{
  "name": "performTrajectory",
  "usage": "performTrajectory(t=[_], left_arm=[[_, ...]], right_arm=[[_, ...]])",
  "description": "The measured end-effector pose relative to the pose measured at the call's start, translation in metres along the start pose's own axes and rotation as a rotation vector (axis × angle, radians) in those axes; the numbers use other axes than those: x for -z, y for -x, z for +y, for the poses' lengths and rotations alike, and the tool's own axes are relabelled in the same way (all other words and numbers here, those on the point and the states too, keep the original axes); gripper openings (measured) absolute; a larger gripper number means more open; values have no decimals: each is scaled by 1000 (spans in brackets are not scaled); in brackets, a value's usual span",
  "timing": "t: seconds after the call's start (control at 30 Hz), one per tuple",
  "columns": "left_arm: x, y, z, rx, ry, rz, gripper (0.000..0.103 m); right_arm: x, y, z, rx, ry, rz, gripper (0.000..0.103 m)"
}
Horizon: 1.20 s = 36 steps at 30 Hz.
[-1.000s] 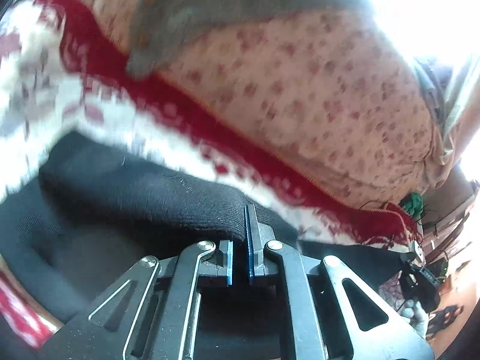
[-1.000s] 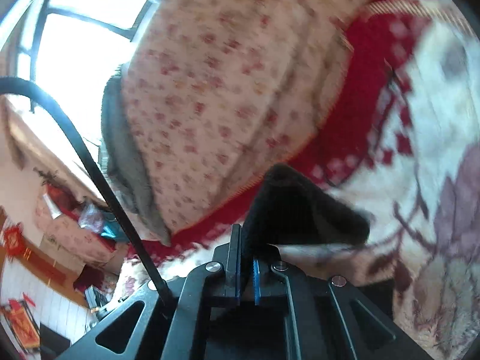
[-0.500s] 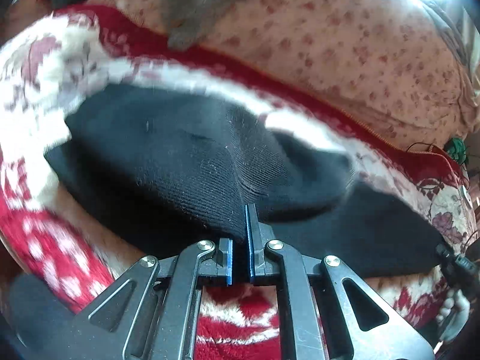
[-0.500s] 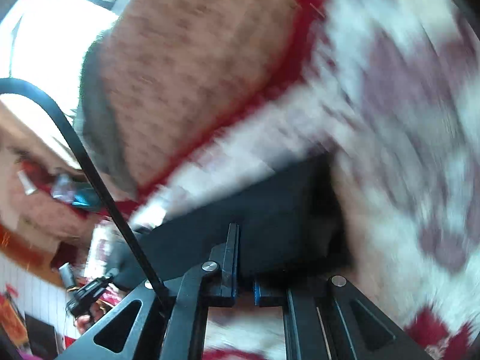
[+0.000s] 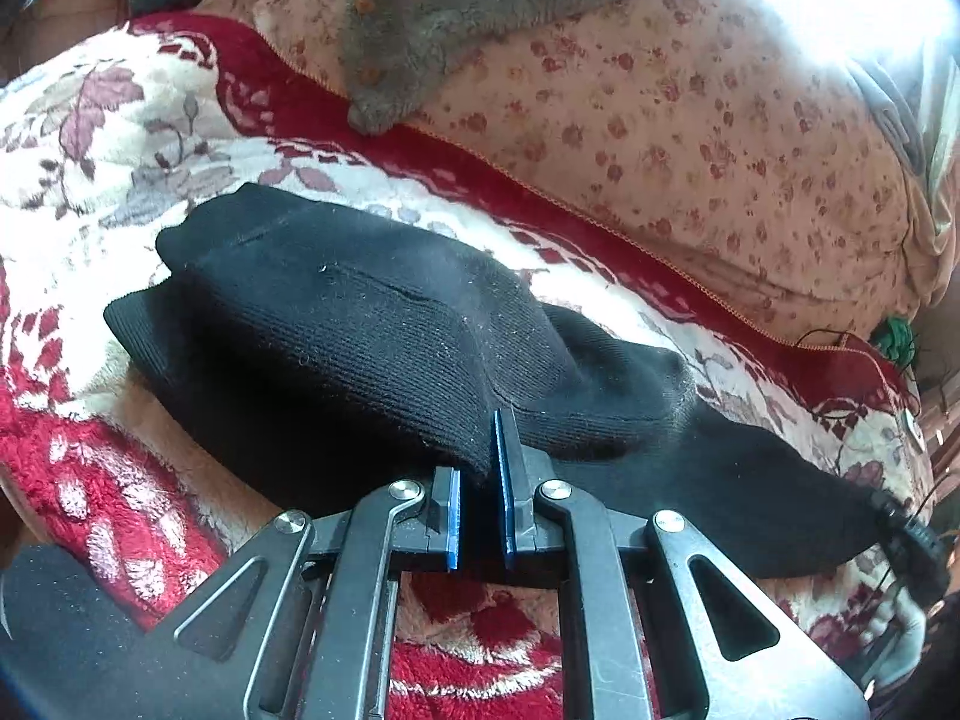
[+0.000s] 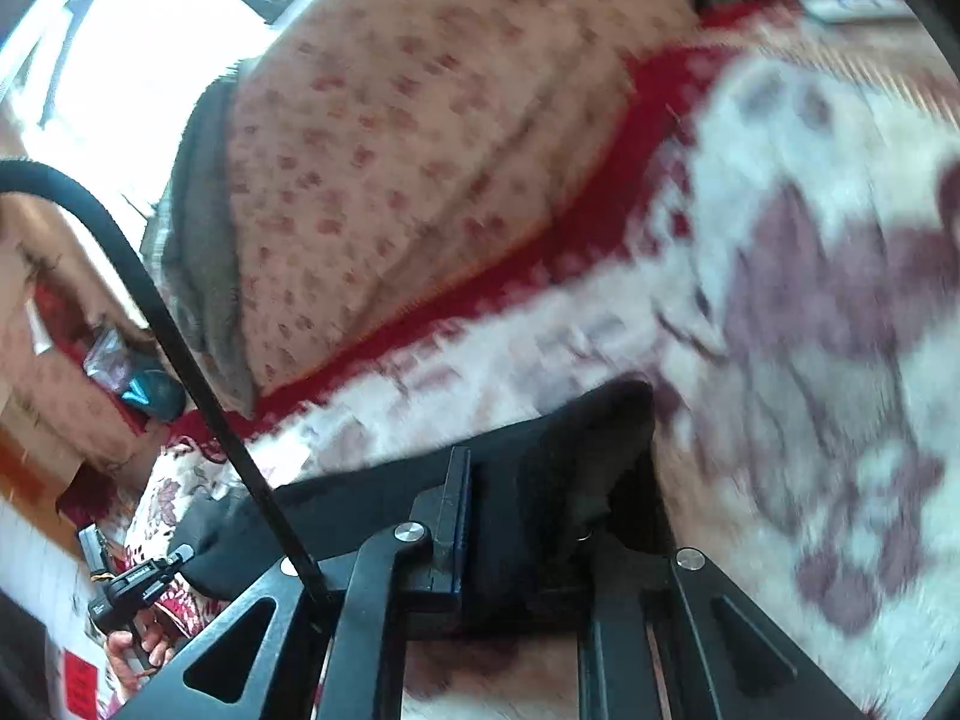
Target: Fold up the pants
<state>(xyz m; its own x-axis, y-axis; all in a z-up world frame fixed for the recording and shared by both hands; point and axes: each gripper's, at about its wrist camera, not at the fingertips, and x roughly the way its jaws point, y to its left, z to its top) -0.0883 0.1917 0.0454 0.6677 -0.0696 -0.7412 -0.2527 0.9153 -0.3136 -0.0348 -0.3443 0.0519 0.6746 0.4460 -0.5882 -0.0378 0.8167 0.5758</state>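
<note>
Nearest the left wrist camera, the left claw (image 5: 478,495) pinches a folded edge of the black ribbed knit pants (image 5: 372,324); its blue-padded fingers (image 5: 453,510) stand narrowly apart with the fabric wedged between them. From there the pants spread away across the red and cream floral fleece blanket (image 5: 102,138), one layer doubled over another, with a further dark stretch trailing off to the right. Beyond the blanket's red border lies a pale pink quilt with small red flowers (image 5: 690,138), and draped over its top is a grey fuzzy garment with buttons (image 5: 432,30). Bright window light washes out the upper right corner.

In the right wrist view, which is blurred, the right claw (image 6: 540,516) has its fingers set wider apart, with a bunched end of the pants (image 6: 576,456) lying between them; the right finger is buried in the cloth, so whether it is truly gripping cannot be told. A black cable (image 6: 150,312) arcs across the left side. Past the pants the blanket (image 6: 810,300) runs up to the quilt (image 6: 420,150) and the window (image 6: 150,18).
</note>
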Motion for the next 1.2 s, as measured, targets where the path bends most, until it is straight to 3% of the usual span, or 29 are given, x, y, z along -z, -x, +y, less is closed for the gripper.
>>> performTrajectory(t=[0.07,0.13,0.17,0.2,0.33,0.4,0.5,0.6,0.77,0.9,0.97,1.07,1.2], left_arm=[[5,-2,5,-2,8,19,12],[10,-2,17,13,52,45,16],[12,1,26,16,77,50,17],[13,6,34,16,95,45,18],[10,32,58,-53,108,-12,18],[7,43,71,-60,123,-30,18],[4,44,87,-47,159,3,29],[-1,42,92,-23,195,2,34],[-13,32,86,4,181,10,39],[-22,35,90,29,184,-8,39],[-27,31,95,17,174,3,44],[-31,21,105,2,185,22,44],[-38,10,112,-6,180,22,44]], right_arm=[[0,-9,-4,47,17,36,12],[10,-25,-17,155,15,132,12],[15,-25,-23,142,-16,145,12],[15,-18,-26,125,-43,121,13],[9,20,-19,200,-70,68,19],[8,30,1,111,-30,68,24],[14,21,52,-26,84,112,40],[29,-22,118,-219,187,202,41],[75,-96,229,-352,459,329,41],[119,-134,294,-418,623,425,41],[141,-153,319,-437,706,453,41],[172,-173,345,-392,856,453,41],[186,-184,363,-308,1018,378,41]])
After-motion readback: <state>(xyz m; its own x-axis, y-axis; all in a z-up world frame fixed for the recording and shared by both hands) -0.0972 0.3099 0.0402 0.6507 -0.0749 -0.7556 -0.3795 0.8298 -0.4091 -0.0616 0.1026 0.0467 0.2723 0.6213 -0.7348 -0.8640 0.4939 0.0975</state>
